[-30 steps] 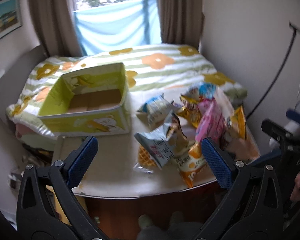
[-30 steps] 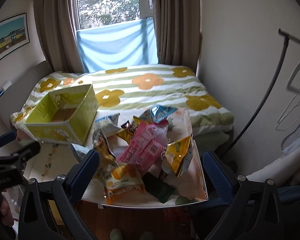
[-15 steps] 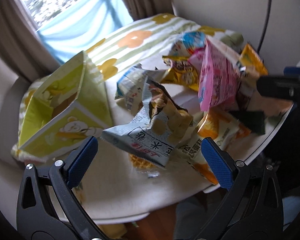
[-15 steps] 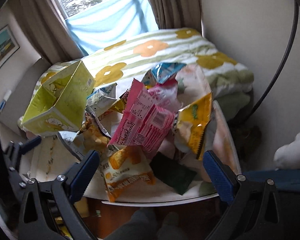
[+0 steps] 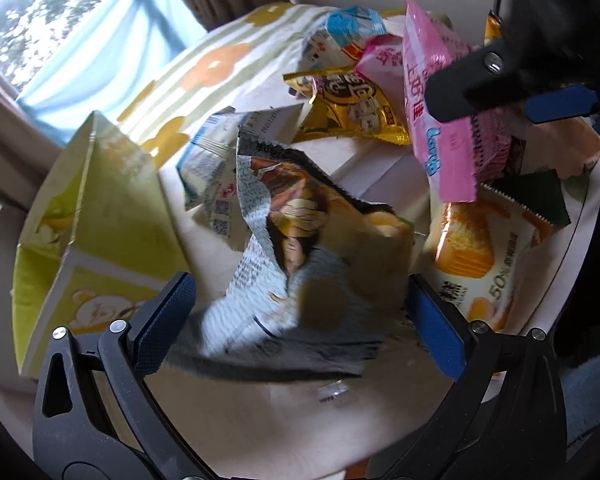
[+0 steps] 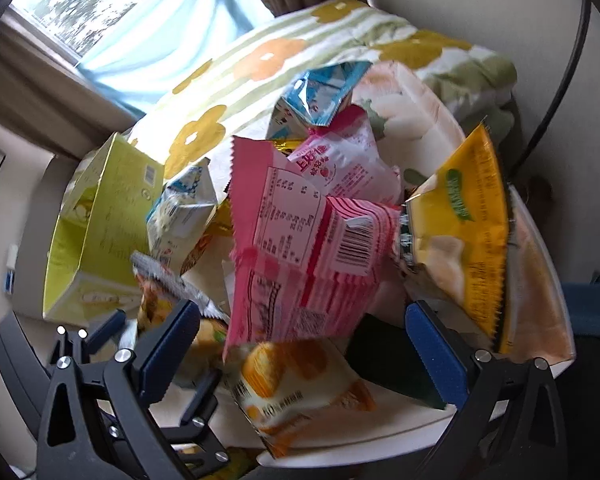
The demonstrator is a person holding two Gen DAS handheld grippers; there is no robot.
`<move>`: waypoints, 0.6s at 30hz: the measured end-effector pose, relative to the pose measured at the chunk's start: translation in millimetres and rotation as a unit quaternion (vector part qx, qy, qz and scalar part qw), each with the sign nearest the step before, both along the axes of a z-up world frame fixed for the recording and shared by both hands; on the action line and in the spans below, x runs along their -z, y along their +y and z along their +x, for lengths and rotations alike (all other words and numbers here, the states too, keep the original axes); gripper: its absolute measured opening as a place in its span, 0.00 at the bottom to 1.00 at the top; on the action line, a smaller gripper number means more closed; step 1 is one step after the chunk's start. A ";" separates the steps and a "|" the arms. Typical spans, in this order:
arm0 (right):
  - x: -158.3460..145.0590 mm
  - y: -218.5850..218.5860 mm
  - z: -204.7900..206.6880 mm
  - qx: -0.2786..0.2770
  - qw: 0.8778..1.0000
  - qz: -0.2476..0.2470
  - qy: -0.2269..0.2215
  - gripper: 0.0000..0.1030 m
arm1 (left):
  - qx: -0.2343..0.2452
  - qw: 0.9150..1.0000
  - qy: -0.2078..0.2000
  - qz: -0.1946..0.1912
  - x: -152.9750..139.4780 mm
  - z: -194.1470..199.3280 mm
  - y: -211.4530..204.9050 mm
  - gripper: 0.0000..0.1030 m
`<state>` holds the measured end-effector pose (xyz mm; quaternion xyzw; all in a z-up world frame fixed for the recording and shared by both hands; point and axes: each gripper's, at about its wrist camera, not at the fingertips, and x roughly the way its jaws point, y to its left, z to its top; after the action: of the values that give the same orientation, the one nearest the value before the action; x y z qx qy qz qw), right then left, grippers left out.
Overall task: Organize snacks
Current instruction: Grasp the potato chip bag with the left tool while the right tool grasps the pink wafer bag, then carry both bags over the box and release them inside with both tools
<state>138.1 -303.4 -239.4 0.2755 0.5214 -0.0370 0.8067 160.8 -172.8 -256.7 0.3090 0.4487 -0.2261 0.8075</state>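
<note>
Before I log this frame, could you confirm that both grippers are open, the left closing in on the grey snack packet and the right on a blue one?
Not quite: the right gripper is approaching the pink snack packet, as the right wrist view shows. The rest holds: both are open, and the left gripper frames the grey snack packet.

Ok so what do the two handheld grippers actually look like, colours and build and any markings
Both match. The left gripper and right gripper each have two black plastic clamp-style arms with triangular cut-outs and silver rivets. Textured dark blue pads line the inner faces of the fingers. No cables, sleeves or legible markings show on either in these views.
</note>
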 end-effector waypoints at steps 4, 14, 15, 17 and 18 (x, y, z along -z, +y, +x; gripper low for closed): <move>10.1 2.5 12.7 0.016 1.000 0.008 0.016 1.00 | 0.014 0.999 0.032 -0.001 10.0 13.6 5.8 0.70; 28.6 2.8 27.2 0.060 0.997 0.000 0.048 1.00 | 0.042 0.996 0.062 -0.040 -1.2 30.8 20.5 0.53; 30.1 3.4 29.4 0.062 0.997 -0.002 0.051 1.00 | 0.042 0.996 0.065 -0.044 -3.1 33.6 22.1 0.53; 31.6 4.8 30.3 0.067 0.996 -0.006 0.055 1.00 | 0.044 0.995 0.069 -0.050 -7.3 37.3 25.6 0.52; 32.4 5.6 31.5 0.072 0.996 -0.011 0.057 0.99 | 0.045 0.995 0.070 -0.053 -8.1 39.0 26.0 0.52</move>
<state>169.6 -297.8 -271.8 0.3011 0.5449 -0.1161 0.7740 199.8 -146.8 -248.7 0.2695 0.4768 -0.3067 0.7784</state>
